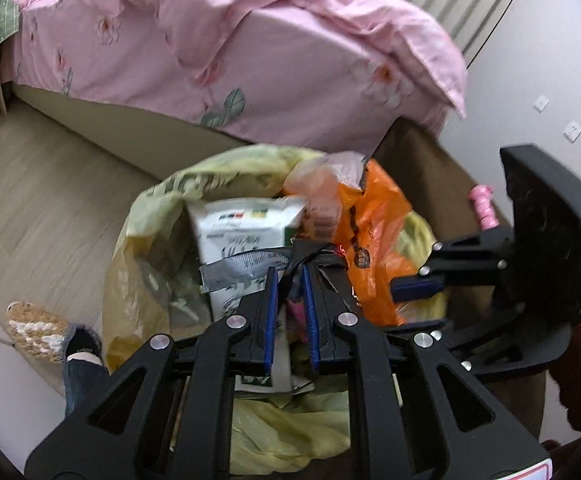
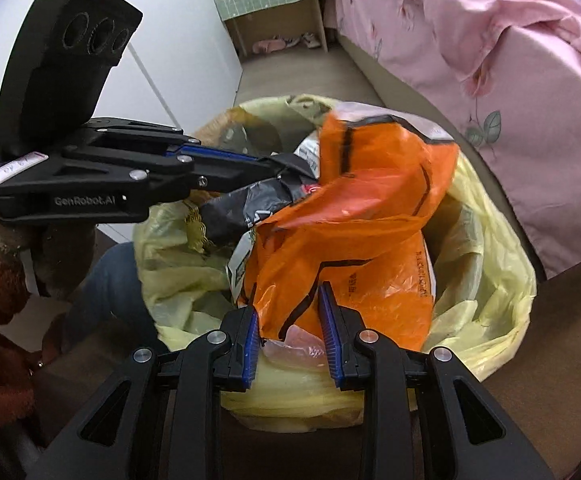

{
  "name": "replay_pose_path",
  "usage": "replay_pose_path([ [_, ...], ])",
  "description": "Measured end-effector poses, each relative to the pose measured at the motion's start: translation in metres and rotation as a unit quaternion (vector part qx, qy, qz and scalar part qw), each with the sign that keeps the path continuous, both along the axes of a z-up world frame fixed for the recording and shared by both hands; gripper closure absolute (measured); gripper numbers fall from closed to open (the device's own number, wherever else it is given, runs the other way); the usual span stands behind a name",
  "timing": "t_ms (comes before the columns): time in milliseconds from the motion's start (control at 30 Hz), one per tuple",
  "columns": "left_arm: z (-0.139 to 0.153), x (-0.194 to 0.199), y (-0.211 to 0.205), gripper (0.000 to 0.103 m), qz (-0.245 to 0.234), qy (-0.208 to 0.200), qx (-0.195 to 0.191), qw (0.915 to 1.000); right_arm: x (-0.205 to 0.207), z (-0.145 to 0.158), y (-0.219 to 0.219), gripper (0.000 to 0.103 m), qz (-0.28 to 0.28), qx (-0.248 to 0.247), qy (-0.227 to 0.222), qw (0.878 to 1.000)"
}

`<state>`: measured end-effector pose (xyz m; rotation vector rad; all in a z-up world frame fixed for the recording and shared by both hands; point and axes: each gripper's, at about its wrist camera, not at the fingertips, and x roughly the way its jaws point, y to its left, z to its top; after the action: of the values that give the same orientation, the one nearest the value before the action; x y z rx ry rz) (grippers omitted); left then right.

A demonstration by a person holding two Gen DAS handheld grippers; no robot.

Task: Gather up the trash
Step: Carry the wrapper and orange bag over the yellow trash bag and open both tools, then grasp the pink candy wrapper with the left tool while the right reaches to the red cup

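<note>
Left wrist, left gripper (image 1: 290, 280): we see its blue pads narrowly apart, pinching a twisted strip of black plastic (image 1: 310, 258).
Left wrist, trash: a white printed carton (image 1: 242, 236) and an orange bag (image 1: 370, 240) fill the yellow bin liner (image 1: 146, 264).
Left wrist, right gripper (image 1: 418, 286): it reaches in from the right; we cannot tell its opening here.
Left wrist, surroundings: pink floral bedding (image 1: 250, 60) lies behind the bin.
Right wrist, right gripper (image 2: 288, 304): we see the fingers moderately apart, flanking the orange bag's (image 2: 354, 220) lower edge without clamping it.
Right wrist, left gripper (image 2: 280, 170): nearly closed on the black plastic (image 2: 250, 200) above the yellow bin liner (image 2: 498, 272).
</note>
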<state>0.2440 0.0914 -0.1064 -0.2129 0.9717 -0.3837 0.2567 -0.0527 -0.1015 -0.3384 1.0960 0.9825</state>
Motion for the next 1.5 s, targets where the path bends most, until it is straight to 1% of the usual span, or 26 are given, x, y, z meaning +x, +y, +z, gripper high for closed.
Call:
replay_pose_path([
  [67,-0.003,-0.002,-0.002,0.091,-0.004,0.002,0.018,0.9998,0.004,-0.003,0.000,0.076,0.005,0.000,0.005,1.000],
  [133,-0.005,-0.004,-0.002,0.091,-0.008,0.005,0.027,0.9996,0.007,-0.004,0.001,0.076,0.010,-0.002,0.005,1.000],
  [233,-0.011,-0.002,-0.001,0.091,-0.007,0.011,0.029,0.9995,0.008,-0.006,0.001,0.076,0.011,-0.004,0.001,1.000],
  [367,-0.014,-0.002,0.001,0.091,-0.001,0.015,0.027,0.9995,-0.001,0.002,-0.003,0.076,0.002,-0.003,-0.007,1.000],
  [533,-0.009,-0.006,-0.001,0.091,0.003,0.010,0.027,0.9996,-0.020,0.022,-0.017,0.064,0.000,0.006,-0.040,0.999],
  [667,0.001,-0.013,0.002,0.090,0.012,-0.002,0.017,0.9998,-0.035,0.039,-0.039,0.062,-0.030,0.019,-0.061,0.998],
  [733,0.007,-0.019,0.005,0.083,0.016,-0.005,0.017,0.9997,-0.045,0.049,-0.054,0.061,-0.054,0.024,-0.081,0.995],
  [800,0.013,-0.024,0.008,0.068,0.021,-0.008,0.016,0.9996,-0.055,0.057,-0.069,0.061,-0.074,0.028,-0.093,0.993],
  [900,0.025,-0.034,0.013,0.060,0.031,-0.019,0.019,0.9991,-0.070,0.069,-0.095,0.061,-0.118,0.029,-0.119,0.985],
  [967,0.033,-0.038,0.016,0.057,0.042,-0.027,0.021,0.9985,-0.079,0.075,-0.117,0.061,-0.157,0.035,-0.129,0.979],
  [1033,0.042,-0.044,0.018,0.056,0.054,-0.037,0.014,0.9977,-0.087,0.080,-0.134,0.061,-0.184,0.050,-0.131,0.973],
  [1100,0.053,-0.049,0.013,0.054,0.053,-0.052,0.007,0.9972,-0.105,0.087,-0.162,0.061,-0.226,0.066,-0.139,0.962],
  [1167,0.062,-0.055,0.001,0.051,0.044,-0.072,0.005,0.9964,-0.124,0.090,-0.186,0.061,-0.265,0.064,-0.159,0.949],
  [1233,0.070,-0.060,-0.019,0.051,0.024,-0.091,-0.003,0.9955,-0.136,0.092,-0.201,0.061,-0.292,0.057,-0.175,0.939],
  [1267,0.073,-0.061,-0.032,0.050,0.011,-0.097,-0.008,0.9952,-0.150,0.093,-0.217,0.060,-0.316,0.057,-0.181,0.929],
  [1300,0.074,-0.062,-0.042,0.050,0.001,-0.101,-0.011,0.9949,-0.154,0.092,-0.222,0.060,-0.326,0.059,-0.181,0.926],
  [1367,0.076,-0.062,-0.070,0.050,-0.029,-0.104,-0.018,0.9940,-0.174,0.093,-0.244,0.054,-0.357,0.065,-0.188,0.913],
  [1400,0.076,-0.063,-0.087,0.050,-0.047,-0.105,-0.021,0.9931,-0.183,0.093,-0.254,0.049,-0.369,0.064,-0.195,0.906],
  [1433,0.076,-0.063,-0.105,0.050,-0.067,-0.107,-0.022,0.9918,-0.187,0.093,-0.259,0.046,-0.375,0.063,-0.199,0.903],
  [1467,0.076,-0.063,-0.119,0.050,-0.084,-0.109,-0.022,0.9903,-0.196,0.092,-0.270,0.045,-0.388,0.061,-0.206,0.896],
  [1500,0.075,-0.064,-0.143,0.050,-0.113,-0.114,-0.019,0.9868,-0.204,0.091,-0.280,0.042,-0.400,0.057,-0.209,0.890],
])
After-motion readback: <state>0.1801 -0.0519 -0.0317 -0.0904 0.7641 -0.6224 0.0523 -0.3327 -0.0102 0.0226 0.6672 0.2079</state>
